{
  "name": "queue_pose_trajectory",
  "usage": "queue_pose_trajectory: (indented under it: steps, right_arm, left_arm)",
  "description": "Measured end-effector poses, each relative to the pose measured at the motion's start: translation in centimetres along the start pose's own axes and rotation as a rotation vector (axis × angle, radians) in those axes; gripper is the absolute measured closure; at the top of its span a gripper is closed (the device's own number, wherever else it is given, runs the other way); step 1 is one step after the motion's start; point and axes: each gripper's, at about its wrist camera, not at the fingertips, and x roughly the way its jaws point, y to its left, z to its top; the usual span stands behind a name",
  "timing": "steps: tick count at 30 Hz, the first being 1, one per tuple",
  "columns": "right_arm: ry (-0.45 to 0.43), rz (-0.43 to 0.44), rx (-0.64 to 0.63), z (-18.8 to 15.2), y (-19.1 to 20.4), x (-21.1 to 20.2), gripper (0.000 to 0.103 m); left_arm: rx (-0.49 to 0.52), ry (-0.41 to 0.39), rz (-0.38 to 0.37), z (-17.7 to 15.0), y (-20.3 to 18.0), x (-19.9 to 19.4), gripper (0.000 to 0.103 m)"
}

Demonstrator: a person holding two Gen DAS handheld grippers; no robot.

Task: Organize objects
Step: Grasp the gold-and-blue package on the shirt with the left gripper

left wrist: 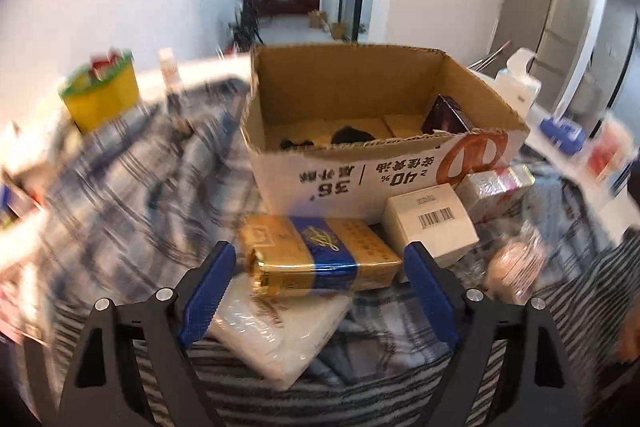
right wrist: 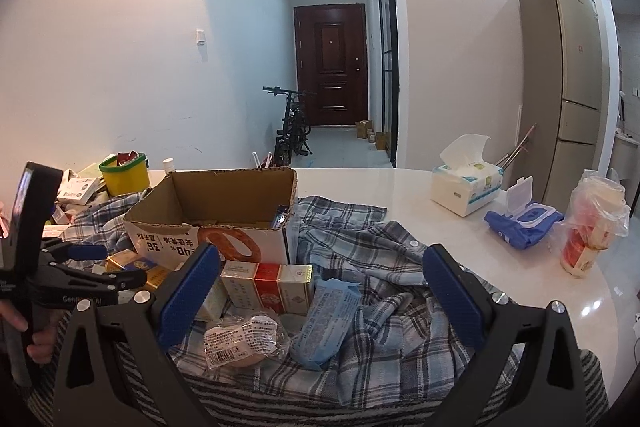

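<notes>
An open cardboard box (left wrist: 360, 131) stands on a plaid cloth (left wrist: 152, 179); it also shows in the right wrist view (right wrist: 216, 215). My left gripper (left wrist: 320, 259) is open, its blue pads either side of a gold and blue carton (left wrist: 320, 255) that lies on a white wrapped pack (left wrist: 276, 331). A white barcode box (left wrist: 430, 227) and a pink box (left wrist: 496, 187) lie beside the cardboard box. My right gripper (right wrist: 320, 263) is open and empty above a red and white carton (right wrist: 268, 287), a blue packet (right wrist: 320, 319) and a wrapped bun (right wrist: 240, 343).
A yellow tub (right wrist: 124, 175) stands at the back left among small boxes. A tissue pack (right wrist: 466, 187), a wipes pack (right wrist: 528, 219) and a bagged cup (right wrist: 592, 227) sit on the white table (right wrist: 400, 187) to the right. The left gripper shows in the right wrist view (right wrist: 96, 267).
</notes>
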Motion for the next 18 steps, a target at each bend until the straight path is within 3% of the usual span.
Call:
queue_pose_trajectory:
  steps: [3, 6, 8, 11, 14, 18]
  right_arm:
    - [0.002, 0.0, -0.006, -0.1, 0.3, 0.0, 0.002]
    - [-0.016, 0.001, 0.005, -0.2, 0.2, -0.4, 0.005]
    - [-0.016, 0.007, 0.003, -0.1, 0.2, -0.6, 0.006]
    - [-0.017, 0.007, 0.004, -0.1, 0.2, -0.5, 0.008]
    - [-0.007, 0.01, 0.011, -0.3, 0.1, -0.4, 0.01]
    - [0.005, 0.012, 0.019, -0.6, -0.2, -0.3, 0.01]
  left_arm:
    - [-0.05, 0.04, -0.036, 0.1, 0.6, 0.9, 0.017]
    - [-0.06, 0.049, -0.028, 0.2, 0.8, 1.1, 0.034]
    - [-0.079, 0.053, -0.037, 0.1, 1.0, 1.1, 0.058]
    - [-0.098, 0.03, -0.037, 0.0, 1.2, 0.3, 0.074]
    - [-0.111, -0.004, -0.053, -0.3, 1.4, -0.9, 0.084]
    - [-0.077, -0.03, -0.07, -0.3, 0.6, -2.4, 0.086]
